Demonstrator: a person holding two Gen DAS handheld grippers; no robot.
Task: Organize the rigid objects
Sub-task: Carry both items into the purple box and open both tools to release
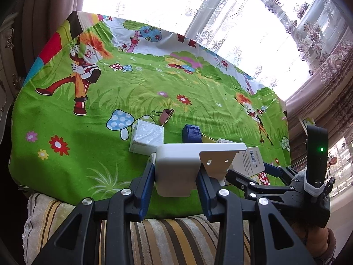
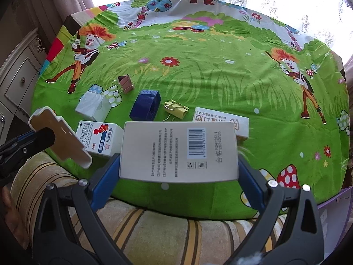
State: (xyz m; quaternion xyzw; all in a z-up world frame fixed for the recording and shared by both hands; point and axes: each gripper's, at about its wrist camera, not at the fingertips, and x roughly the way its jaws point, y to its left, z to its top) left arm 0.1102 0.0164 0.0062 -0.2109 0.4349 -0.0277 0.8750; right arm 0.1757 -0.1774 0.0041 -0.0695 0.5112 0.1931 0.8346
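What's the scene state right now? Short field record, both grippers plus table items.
left gripper: shut on white bracket
right gripper: shut on barcode box
surface: cartoon cloth, green
blue block: on cloth, mid row
white cube: left of blue block
brown clip: behind white cube
yellow clip: right of blue block
dental box: behind barcode box, right
medicine box: left of barcode box
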